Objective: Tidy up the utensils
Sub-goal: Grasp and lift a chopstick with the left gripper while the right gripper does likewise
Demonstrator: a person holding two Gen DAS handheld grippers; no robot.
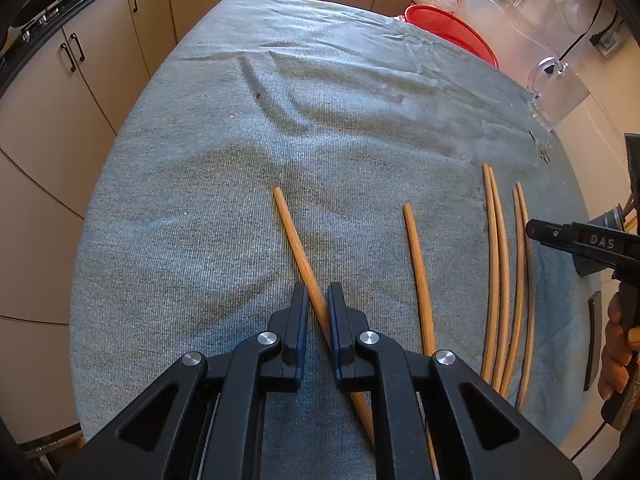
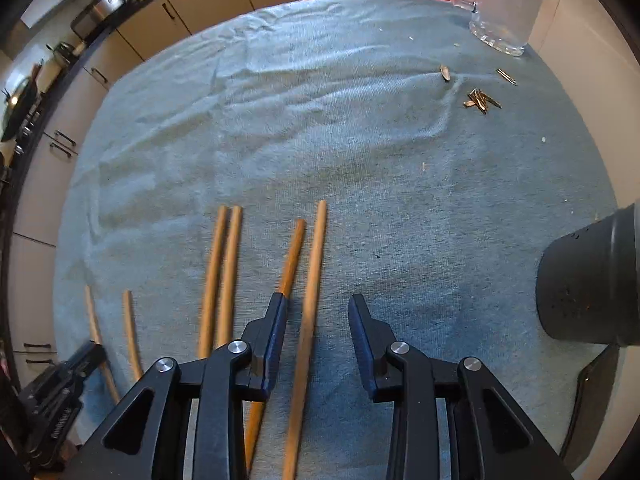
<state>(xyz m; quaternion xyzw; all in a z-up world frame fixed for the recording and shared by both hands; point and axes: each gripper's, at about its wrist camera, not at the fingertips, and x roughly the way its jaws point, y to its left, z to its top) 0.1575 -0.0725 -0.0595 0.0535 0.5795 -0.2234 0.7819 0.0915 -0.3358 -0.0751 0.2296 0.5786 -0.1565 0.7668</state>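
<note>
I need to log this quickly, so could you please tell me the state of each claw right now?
Left claw: shut on a wooden chopstick lying on the cloth.
Right claw: open, astride another chopstick, pads not touching it.

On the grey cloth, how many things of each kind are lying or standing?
Wooden chopsticks: 6
Clear glass mug: 1
Dark grey cup: 1
Little heap of small brown bits: 1
Total: 9

One chopstick is clamped in the left gripper; the right gripper straddles another, open.
</note>
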